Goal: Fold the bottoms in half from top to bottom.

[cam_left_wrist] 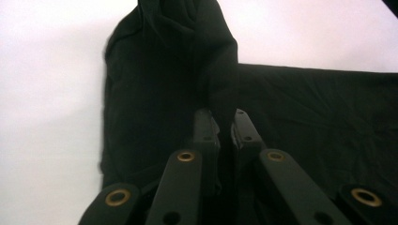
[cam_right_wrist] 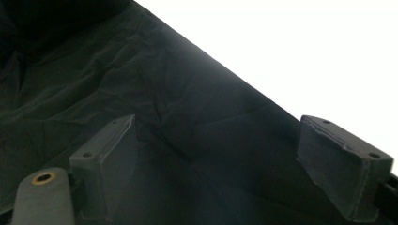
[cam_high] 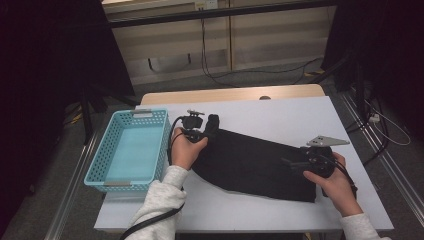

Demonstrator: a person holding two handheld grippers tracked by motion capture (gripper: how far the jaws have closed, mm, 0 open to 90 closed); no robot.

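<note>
Blue basket [cam_high: 131,150] at desk [cam_high: 280,112] left is empty. Left gripper [cam_high: 210,125] jaws pinch a fold of the black cloth [cam_high: 250,162] mid-desk. Right gripper [cam_high: 292,163] jaws spread over its far end. Fold looks half done; binning probably remains.

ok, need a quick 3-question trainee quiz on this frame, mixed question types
1. True or false: the left gripper is shut on a fold of the black fabric garment.
2. The right gripper has its jaws: A) open over the garment, B) clamped on the basket.
3. What lies inside the turquoise perforated plastic basket on the white table?

Key: 1 true; 2 A; 3 nothing.
</note>
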